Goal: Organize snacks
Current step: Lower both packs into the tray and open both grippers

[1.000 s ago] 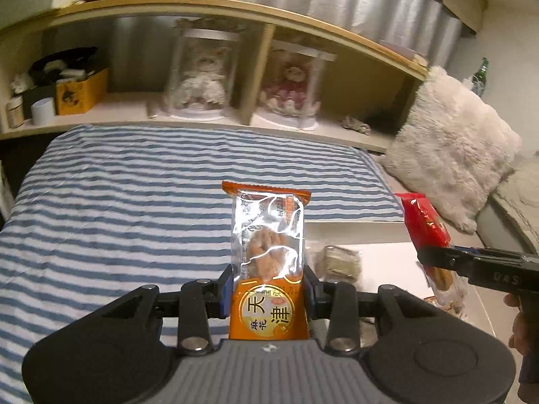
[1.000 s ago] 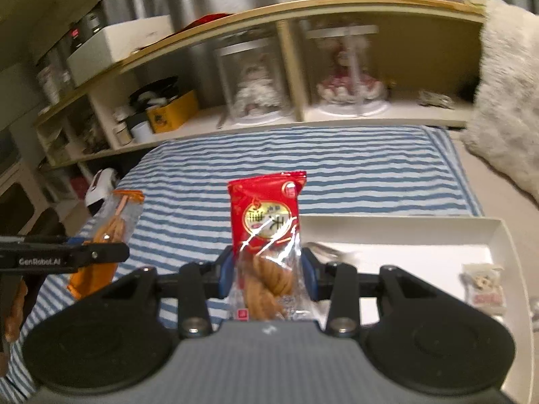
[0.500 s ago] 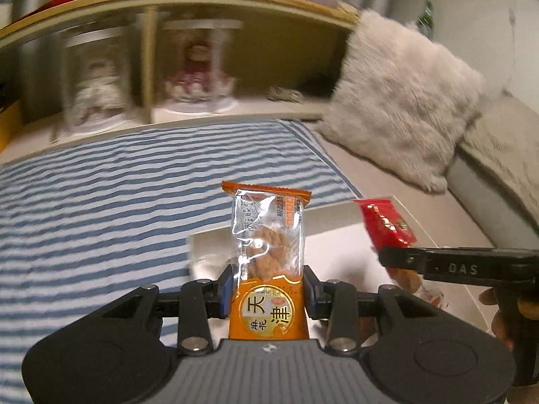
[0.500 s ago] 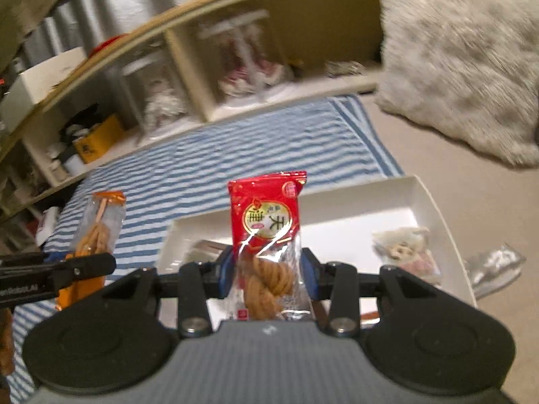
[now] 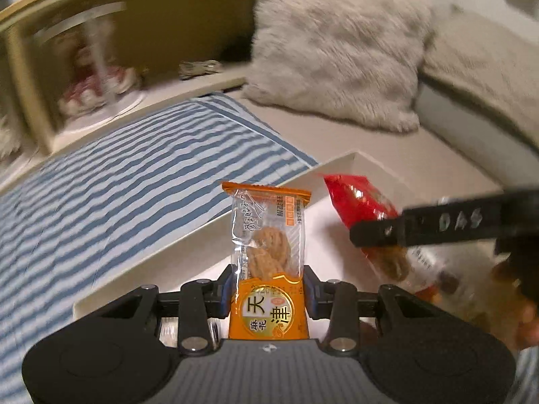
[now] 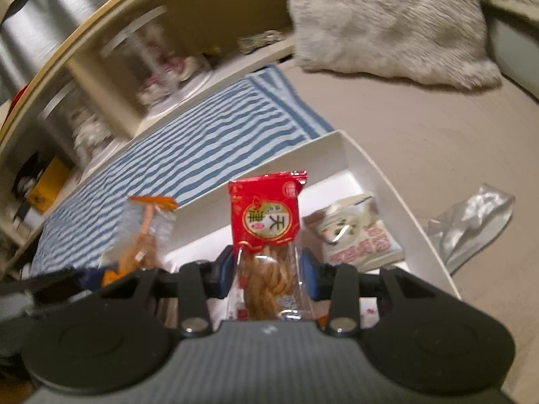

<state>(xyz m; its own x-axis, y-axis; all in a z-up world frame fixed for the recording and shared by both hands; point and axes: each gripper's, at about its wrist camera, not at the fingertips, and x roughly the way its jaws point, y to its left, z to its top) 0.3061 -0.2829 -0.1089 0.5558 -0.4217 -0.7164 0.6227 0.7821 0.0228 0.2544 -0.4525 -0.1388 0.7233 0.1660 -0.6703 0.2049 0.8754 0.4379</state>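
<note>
Left gripper (image 5: 268, 288) clamped on an orange pack (image 5: 268, 256), glossy film, clear window on a ridged golden twist, round gold seal below. Upright between blue pads, hanging over the near corner of the tray (image 5: 188, 235). Right gripper (image 6: 266, 277) clamped too, on a red pack (image 6: 265, 215): shiny red top with a round label, clear lower half, braided brown twist inside. Also upright, over the tray floor. Tray white, shallow, straight-walled, matte, on a beige surface (image 6: 421, 128). In its far right part, a crinkled pale packet (image 6: 353, 235) lying flat. Just outside the right wall, a crumpled silver wrapper (image 6: 471, 222). Left of the tray, blue-and-white striped cloth (image 5: 118, 175), soft, running to a wooden shelf (image 5: 188, 30) with cream cubbies; contents blurred. Behind, a shaggy grey cushion (image 5: 337, 50). In the left view, the right gripper's black finger crossing the red pack, hiding its middle.
</note>
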